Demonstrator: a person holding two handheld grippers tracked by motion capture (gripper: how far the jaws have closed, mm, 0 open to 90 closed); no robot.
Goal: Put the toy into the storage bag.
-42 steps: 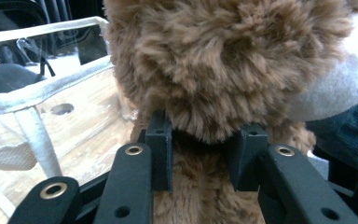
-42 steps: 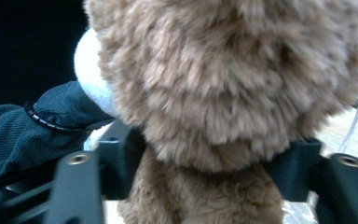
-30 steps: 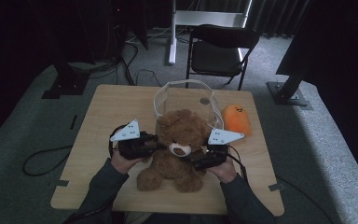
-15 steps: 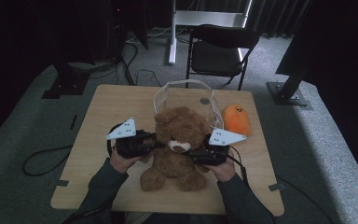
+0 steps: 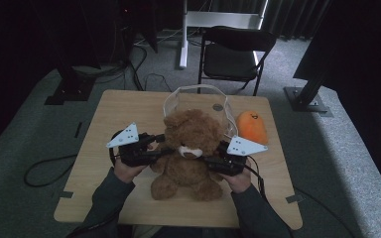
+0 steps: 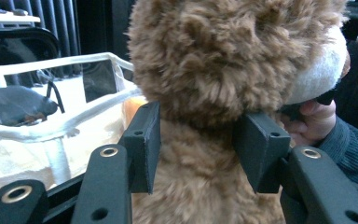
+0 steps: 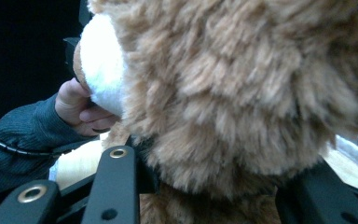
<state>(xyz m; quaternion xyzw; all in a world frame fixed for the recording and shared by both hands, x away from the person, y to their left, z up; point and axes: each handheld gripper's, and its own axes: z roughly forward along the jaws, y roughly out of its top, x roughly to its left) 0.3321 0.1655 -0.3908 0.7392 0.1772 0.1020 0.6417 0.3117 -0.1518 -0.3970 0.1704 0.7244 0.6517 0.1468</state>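
The teddy bear (image 5: 191, 151) has shifted slightly toward the clear bag (image 5: 198, 101) behind it. It sits mid-table. The left gripper (image 6: 198, 144), jaws just widening, brackets its neck; the right gripper (image 7: 214, 186), jaws just narrowing, pinches its neck. Lifting it into the bag likely follows.

You have nothing legible here: no text, label, brand, number or sign can be read on anything in the high view or in either gripper view.
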